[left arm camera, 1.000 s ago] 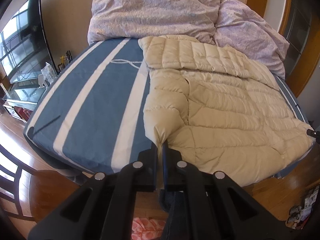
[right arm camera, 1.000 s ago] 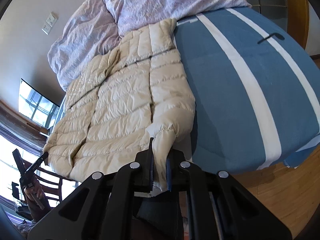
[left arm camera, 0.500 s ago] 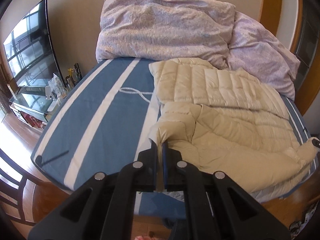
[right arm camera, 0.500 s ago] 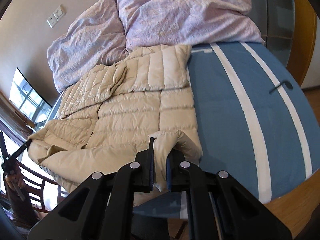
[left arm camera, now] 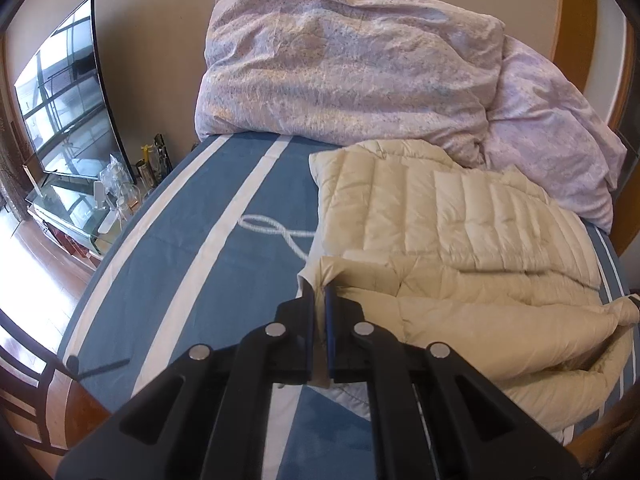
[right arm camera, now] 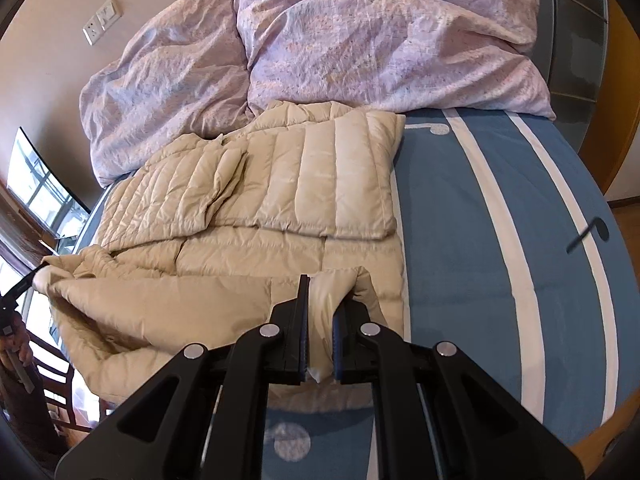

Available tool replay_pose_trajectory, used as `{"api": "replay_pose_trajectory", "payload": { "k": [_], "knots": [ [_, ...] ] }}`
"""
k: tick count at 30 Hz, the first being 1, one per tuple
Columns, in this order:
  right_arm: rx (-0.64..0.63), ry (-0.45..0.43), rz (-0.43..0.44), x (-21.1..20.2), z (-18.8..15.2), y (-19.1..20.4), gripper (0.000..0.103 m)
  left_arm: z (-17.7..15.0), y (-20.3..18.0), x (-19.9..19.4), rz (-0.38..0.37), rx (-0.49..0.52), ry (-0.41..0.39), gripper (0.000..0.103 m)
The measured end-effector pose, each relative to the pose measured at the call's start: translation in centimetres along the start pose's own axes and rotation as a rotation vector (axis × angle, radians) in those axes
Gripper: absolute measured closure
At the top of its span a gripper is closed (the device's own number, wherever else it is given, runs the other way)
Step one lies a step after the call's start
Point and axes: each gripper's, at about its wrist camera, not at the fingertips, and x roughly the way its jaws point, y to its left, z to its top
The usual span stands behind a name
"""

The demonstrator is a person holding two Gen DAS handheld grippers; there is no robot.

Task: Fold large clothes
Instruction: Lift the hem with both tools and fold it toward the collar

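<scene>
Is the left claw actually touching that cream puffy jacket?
Touching. The left wrist view shows the left claw pinching a corner of the cream jacket, with fabric squeezed between its two fingers.

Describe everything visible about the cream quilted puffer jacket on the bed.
The cream quilted puffer jacket looks like shiny, down-filled fabric stitched in narrow channels. It lies on the blue bedsheet with white stripes, its far end against the lilac floral duvet. Its near hem is lifted and doubled towards the far end, bunched and creased. The left tool is shut on one hem corner, the right tool on the other.
</scene>
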Motion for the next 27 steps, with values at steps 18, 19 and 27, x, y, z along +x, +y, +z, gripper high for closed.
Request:
{"api": "replay_pose_trajectory", "payload": {
  "k": [18, 19, 27],
  "knots": [
    [0.018, -0.115, -0.052, 5.4, 8.1, -0.1, 0.094, 8.5, -2.4, 7.0, 0.025, -0.041, -0.072, 0.097],
    [0.025, -0.127, -0.052, 5.8, 8.8, -0.3, 0.094, 8.9, -2.6, 7.5, 0.030, -0.041, -0.074, 0.097],
    [0.105, -0.194, -0.069, 10.1, 13.8, -1.5, 0.093, 12.5, -4.2, 13.3, 0.064, -0.073, -0.074, 0.093]
  ]
}}
